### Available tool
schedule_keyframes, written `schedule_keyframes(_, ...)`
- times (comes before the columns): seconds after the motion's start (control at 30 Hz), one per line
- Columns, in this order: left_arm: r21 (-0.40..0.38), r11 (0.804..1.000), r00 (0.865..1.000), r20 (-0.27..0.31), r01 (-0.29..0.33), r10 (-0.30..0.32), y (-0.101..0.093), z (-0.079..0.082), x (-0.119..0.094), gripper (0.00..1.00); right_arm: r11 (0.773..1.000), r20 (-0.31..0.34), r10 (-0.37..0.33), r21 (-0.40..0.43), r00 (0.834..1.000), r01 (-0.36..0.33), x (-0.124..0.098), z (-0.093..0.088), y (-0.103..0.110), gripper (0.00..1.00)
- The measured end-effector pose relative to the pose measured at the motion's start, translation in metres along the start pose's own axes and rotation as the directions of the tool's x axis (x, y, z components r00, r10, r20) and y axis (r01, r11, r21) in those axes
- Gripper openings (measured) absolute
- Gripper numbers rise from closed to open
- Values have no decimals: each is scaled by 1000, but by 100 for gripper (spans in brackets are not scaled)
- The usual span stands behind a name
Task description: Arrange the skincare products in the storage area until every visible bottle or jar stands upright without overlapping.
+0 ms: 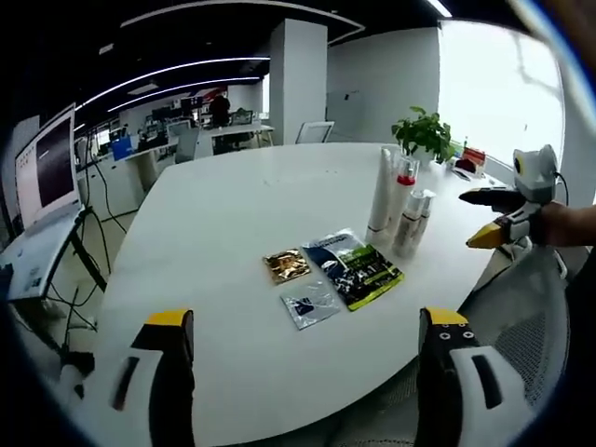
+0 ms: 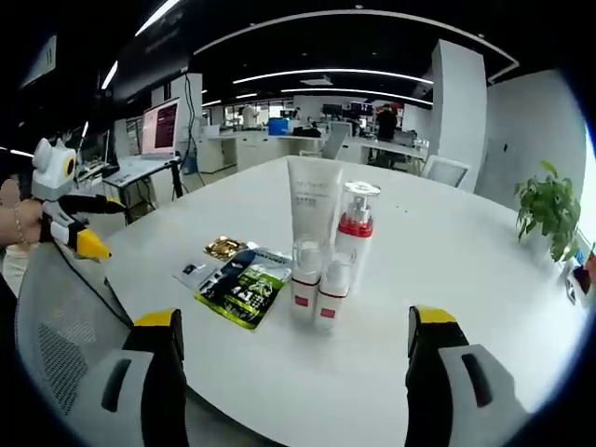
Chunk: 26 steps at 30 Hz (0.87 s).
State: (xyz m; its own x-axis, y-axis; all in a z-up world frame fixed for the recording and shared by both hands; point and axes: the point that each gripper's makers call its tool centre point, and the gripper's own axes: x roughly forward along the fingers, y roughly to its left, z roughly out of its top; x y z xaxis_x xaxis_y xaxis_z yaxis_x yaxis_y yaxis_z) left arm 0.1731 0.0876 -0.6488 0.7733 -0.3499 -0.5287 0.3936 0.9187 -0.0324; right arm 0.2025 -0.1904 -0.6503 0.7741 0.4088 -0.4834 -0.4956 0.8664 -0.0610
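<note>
Near the white table's (image 1: 223,214) right side stand a tall white tube (image 1: 381,191), a red-banded pump bottle (image 1: 401,194) and two small clear bottles (image 1: 414,221), all upright in a tight cluster. In the right gripper view the tube (image 2: 314,200), pump bottle (image 2: 357,223) and small bottles (image 2: 305,275) are straight ahead. My left gripper (image 1: 307,318) is open and short of the table edge. My right gripper (image 2: 294,317) is open with nothing in it. It also appears as the right gripper (image 1: 484,216) beside the bottles, and the left gripper (image 2: 104,228) shows at far left.
Three flat sachets lie beside the bottles: a dark green packet (image 1: 354,268), a gold one (image 1: 286,265) and a silver one (image 1: 310,303). A potted plant (image 1: 426,133) stands at the table's far edge. A mesh chair (image 2: 65,326) is at the near edge. Desks and monitors stand behind.
</note>
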Motion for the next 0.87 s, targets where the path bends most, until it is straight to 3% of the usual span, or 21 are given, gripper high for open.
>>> schedule_keyframes(0.87,5,1000,1000,-2,-3,3,0,-2,1,98,1000,-11,9,16,1000,-9,1,-2,0,100)
